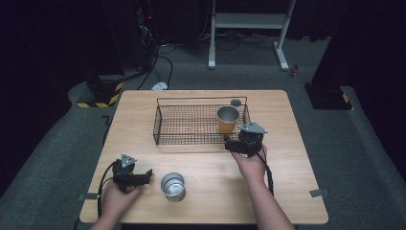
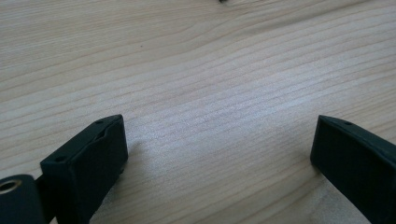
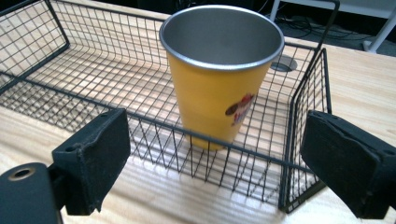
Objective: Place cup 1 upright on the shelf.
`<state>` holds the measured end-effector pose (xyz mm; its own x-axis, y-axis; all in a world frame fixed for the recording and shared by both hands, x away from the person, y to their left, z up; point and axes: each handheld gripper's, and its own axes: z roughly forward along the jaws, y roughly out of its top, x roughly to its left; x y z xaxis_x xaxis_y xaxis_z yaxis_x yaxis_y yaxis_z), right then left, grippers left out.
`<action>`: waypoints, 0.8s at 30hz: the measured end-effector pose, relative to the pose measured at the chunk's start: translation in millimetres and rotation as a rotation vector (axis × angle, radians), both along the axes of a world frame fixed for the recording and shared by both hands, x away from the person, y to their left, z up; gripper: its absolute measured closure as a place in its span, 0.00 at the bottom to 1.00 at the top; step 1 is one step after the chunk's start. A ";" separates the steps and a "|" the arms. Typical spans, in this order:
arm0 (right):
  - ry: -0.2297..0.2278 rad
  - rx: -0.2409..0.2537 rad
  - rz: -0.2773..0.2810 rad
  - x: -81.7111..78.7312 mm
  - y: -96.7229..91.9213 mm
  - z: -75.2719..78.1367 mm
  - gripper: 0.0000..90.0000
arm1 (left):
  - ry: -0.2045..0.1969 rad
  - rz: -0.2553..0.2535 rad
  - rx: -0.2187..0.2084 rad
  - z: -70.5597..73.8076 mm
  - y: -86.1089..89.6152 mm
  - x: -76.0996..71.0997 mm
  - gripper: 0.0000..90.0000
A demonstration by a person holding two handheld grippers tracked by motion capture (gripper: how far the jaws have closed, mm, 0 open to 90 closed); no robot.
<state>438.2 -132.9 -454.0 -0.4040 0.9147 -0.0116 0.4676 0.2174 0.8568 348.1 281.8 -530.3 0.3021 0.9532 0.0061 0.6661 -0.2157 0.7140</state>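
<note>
At basket's [image 1: 165, 125] near right corner, right gripper [image 1: 233, 144] released, yellow cup [image 1: 227, 119] inside.
Silver cup [image 1: 173, 186] left on table [image 1: 287, 158]; left gripper [image 1: 149, 174] released beside it, empty.

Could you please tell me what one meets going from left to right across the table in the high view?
Left gripper → silver metal cup → yellow cup standing in the wire basket → right gripper.

2 cups [image 1: 228, 119] [image 1: 172, 185], 1 wire basket [image 1: 191, 125], 1 table [image 1: 287, 158].
</note>
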 end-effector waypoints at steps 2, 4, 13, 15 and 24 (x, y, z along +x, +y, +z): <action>-0.001 -0.002 0.001 -5.7 -2.9 -1.7 0.09 | 0.000 0.000 0.000 0.0 0.0 0.0 0.05; 0.001 -0.003 0.002 -12.3 -5.7 -3.7 0.09 | 0.000 0.000 0.000 0.0 0.0 0.0 0.05; 0.029 -0.038 0.016 -42.7 -17.6 -20.6 0.09 | -0.001 -0.002 0.003 0.1 0.2 0.1 0.05; 0.038 -0.041 0.023 -49.5 -20.8 -25.6 0.09 | -0.001 -0.002 0.002 0.1 0.2 0.1 0.05; 0.119 -0.094 0.024 -77.8 -32.5 -53.6 0.09 | 0.000 -0.002 0.002 0.1 0.2 0.1 0.05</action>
